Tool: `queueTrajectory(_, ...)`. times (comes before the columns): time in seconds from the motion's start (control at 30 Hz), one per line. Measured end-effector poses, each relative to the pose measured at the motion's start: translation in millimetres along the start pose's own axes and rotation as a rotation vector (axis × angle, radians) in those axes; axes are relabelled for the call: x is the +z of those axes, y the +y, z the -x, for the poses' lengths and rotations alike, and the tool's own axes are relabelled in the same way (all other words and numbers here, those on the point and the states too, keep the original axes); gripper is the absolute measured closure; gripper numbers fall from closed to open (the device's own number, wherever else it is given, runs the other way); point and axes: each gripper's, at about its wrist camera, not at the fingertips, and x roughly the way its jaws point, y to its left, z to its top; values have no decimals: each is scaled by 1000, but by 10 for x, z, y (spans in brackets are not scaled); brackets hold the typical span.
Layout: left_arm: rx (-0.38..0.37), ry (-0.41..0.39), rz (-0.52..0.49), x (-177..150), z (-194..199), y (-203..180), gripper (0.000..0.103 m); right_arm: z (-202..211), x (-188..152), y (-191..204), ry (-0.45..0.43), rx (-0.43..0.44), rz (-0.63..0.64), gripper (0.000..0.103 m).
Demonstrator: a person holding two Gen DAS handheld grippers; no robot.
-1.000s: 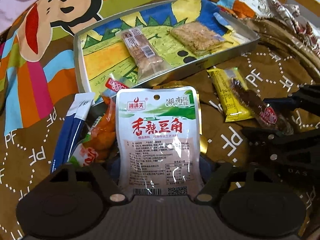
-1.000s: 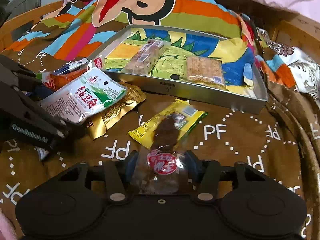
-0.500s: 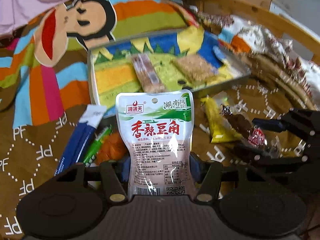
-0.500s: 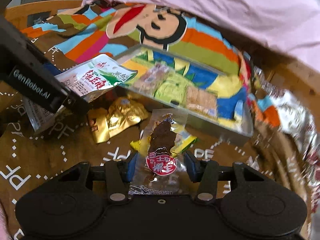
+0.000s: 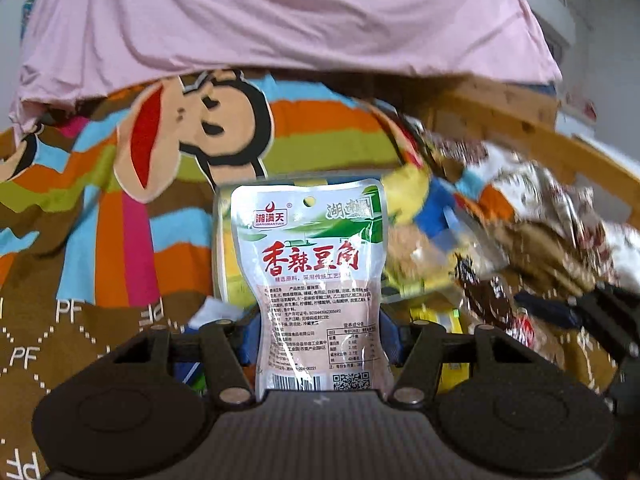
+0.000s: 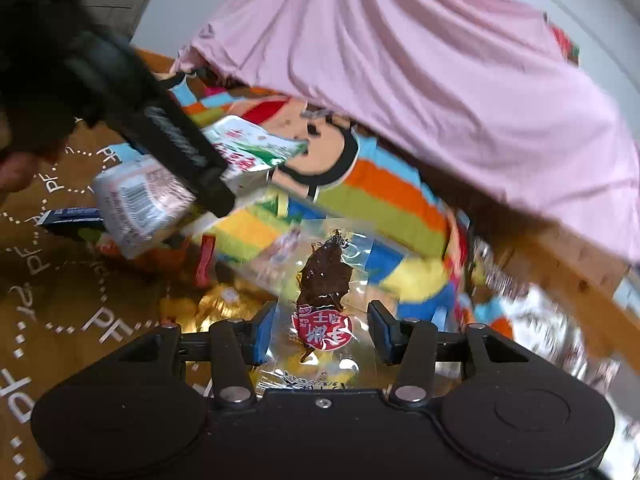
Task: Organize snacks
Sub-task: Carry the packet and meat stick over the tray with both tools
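My left gripper [image 5: 320, 338] is shut on a white and green snack pouch [image 5: 316, 264] with red Chinese lettering, held upright and lifted in front of the tray. The pouch and left gripper also show in the right wrist view [image 6: 160, 188]. My right gripper [image 6: 320, 336] is shut on a clear packet with a dark brown meat snack [image 6: 324, 280] and a red round label, lifted above the cloth. The metal tray [image 5: 444, 236] with snack bars lies behind, blurred and mostly hidden by the pouches.
A colourful cartoon cloth [image 5: 192, 136] covers the surface, with a pink sheet [image 5: 280, 20] behind it. A blue stick pack [image 6: 72, 216], a gold packet [image 6: 216, 304] and a yellow packet [image 5: 436, 316] lie on the brown cloth. A wooden rim [image 5: 540, 140] curves at right.
Both grippers have lifted and tilted upward with their packets, so the pink sheet now fills the upper view and the tray has dropped low behind the packets.
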Motion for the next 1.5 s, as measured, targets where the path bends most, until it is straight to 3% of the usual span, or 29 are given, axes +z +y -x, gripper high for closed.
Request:
queueTrajectory(0.27,55,-145,49,249,-300,66,41,-337,168,-94,-114,-80,-11,52)
queueTrajectory(0.5,87,-183,164,375,-722,246,41,-919,187,-229,-85,-110,-124,52)
queueTrajectory(0.9,88,-100,175,391,-1325,322,41,-1667,145,-268,33,-76,-201,52)
queueTrajectory(1.5,94,42,160,335,-1639,321,38,-2002,80,-229,145,11,-199,52)
